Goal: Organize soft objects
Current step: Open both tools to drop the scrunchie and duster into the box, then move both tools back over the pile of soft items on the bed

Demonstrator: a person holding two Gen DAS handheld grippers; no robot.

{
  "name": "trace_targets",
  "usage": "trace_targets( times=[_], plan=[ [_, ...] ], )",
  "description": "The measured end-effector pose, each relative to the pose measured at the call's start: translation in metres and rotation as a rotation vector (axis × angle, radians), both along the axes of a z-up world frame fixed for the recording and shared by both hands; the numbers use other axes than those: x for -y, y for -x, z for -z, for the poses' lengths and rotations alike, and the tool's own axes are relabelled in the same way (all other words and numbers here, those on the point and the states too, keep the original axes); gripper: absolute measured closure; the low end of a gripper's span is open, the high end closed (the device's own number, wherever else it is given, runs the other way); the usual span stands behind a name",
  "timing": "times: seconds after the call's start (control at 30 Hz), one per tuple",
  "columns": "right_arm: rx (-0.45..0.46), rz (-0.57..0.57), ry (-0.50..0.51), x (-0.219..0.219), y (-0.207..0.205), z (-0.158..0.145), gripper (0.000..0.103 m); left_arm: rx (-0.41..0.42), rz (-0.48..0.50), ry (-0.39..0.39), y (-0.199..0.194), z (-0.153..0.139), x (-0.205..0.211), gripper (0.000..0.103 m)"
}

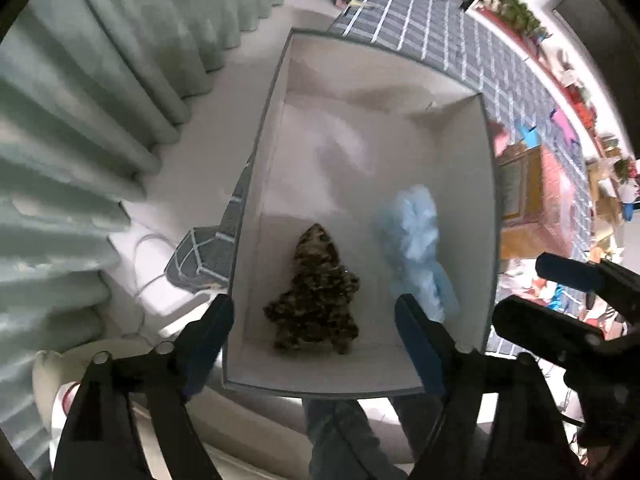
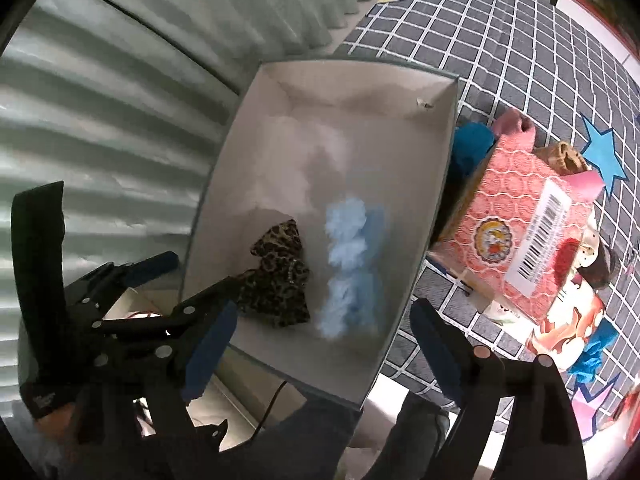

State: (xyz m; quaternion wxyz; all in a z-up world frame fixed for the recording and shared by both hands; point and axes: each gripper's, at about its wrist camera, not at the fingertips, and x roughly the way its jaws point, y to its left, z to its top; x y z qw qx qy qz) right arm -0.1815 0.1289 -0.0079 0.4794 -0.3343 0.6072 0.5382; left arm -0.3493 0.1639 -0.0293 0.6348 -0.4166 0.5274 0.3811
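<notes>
A white open box (image 1: 276, 112) (image 2: 224, 160) stands on the floor. Inside it lie a leopard-print soft piece (image 1: 316, 288) (image 2: 276, 280) and a fluffy light-blue soft piece (image 1: 416, 248) (image 2: 348, 264), blurred as if moving. My left gripper (image 1: 316, 340) is open and empty above the box's near end. My right gripper (image 2: 320, 348) is open and empty above the box's near edge, over the light-blue piece. The left gripper also shows in the right wrist view (image 2: 160, 276), and the right gripper in the left wrist view (image 1: 560, 296).
A pale green curtain (image 1: 80, 140) hangs left of the box. A grey checked mat (image 2: 480, 32) covers the floor. A red patterned carton (image 2: 520, 216) with soft things in it stands right of the box. A teal soft piece (image 2: 472, 148) lies between them.
</notes>
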Motion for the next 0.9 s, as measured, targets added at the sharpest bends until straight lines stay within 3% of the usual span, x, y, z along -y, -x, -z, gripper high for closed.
trace_targets(
  times=[0.07, 0.27, 0.47, 0.67, 0.9],
  plan=[
    [0.009, 0.005, -0.01, 0.004, -0.001, -0.007, 0.014, 0.003, 0.012, -0.018, -0.003, -0.005, 0.001, 0.0],
    [0.035, 0.061, -0.051, 0.01, -0.014, -0.033, 0.014, 0.038, 0.041, -0.034, -0.017, -0.017, -0.007, 0.0],
    [0.111, 0.229, -0.085, 0.035, -0.069, -0.054, 0.014, 0.1, 0.123, -0.047, -0.05, -0.04, -0.017, 0.0],
    [0.178, 0.429, 0.012, 0.079, -0.153, -0.033, 0.013, 0.123, 0.226, -0.05, -0.11, -0.05, -0.024, 0.0],
    [0.195, 0.423, 0.046, 0.063, -0.217, 0.014, 0.013, 0.067, 0.221, -0.04, -0.159, -0.048, -0.028, 0.0]
  ],
)
